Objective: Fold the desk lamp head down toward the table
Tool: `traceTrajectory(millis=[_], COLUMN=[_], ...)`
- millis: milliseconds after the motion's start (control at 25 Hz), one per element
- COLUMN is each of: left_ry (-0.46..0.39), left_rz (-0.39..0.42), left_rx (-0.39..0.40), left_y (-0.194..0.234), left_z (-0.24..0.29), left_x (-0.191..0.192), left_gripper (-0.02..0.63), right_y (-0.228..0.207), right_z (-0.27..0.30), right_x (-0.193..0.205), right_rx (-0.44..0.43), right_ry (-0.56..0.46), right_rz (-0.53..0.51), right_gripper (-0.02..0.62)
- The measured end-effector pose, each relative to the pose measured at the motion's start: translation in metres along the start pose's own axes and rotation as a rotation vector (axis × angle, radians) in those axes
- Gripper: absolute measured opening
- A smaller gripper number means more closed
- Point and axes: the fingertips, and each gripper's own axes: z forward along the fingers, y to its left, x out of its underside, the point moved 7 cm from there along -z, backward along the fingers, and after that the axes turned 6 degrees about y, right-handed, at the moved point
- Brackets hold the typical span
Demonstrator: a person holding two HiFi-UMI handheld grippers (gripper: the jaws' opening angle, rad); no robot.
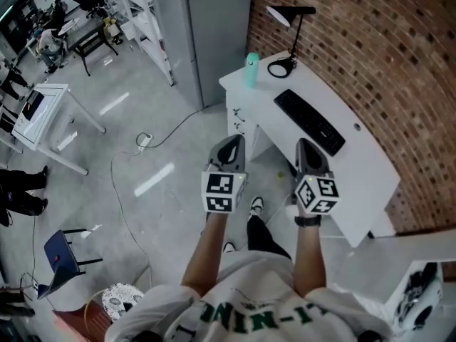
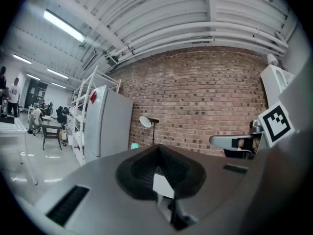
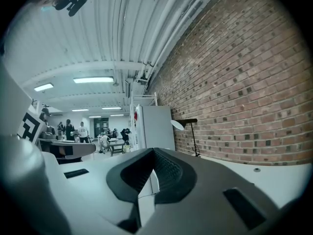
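Observation:
A black desk lamp (image 1: 291, 21) stands upright at the far end of a white desk (image 1: 370, 169) along the brick wall, its white-lined head (image 1: 279, 14) raised and its ring base (image 1: 282, 67) on the top. Both grippers hang in the air short of the desk's near side, well away from the lamp. My left gripper (image 1: 229, 148) and right gripper (image 1: 308, 152) are shut with nothing held. The lamp shows small and distant in the left gripper view (image 2: 146, 123) beyond the left gripper (image 2: 157, 148), and in the right gripper view (image 3: 179, 125) beyond the right gripper (image 3: 154, 153).
A teal bottle (image 1: 251, 70) and a black keyboard (image 1: 308, 121) are on the desk. A grey cabinet (image 1: 214, 27) stands behind the desk's far end. A cable (image 1: 142, 141) trails on the floor, with a white table (image 1: 43, 112) and a blue chair (image 1: 60, 251) to the left.

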Motion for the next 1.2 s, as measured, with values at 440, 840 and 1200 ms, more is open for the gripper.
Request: traceTrajectory(millis=[440,840,1200], left_ry=[-0.039,-0.018,0.021], left_rz=[0.054,0.019,-0.002], left_rx=[-0.053,-0.073,-0.046], left_y=[0.031,0.026,0.048], left_z=[0.157,0.24,0.283], left_x=[-0.075,-0.096,-0.092], left_gripper=[0.002,0.002,0.002], right_y=[-0.082,-0.139,-0.139], right_z=[0.146,0.206,0.249], right_x=[-0.068,-0.066,-0.057], right_rx=[-0.098,-0.13,-0.17], right_ry=[-0.08,-0.027,0.028], right_rz=[0.007,0.039,0.021], right_gripper=[0.005,0.006,0.006])
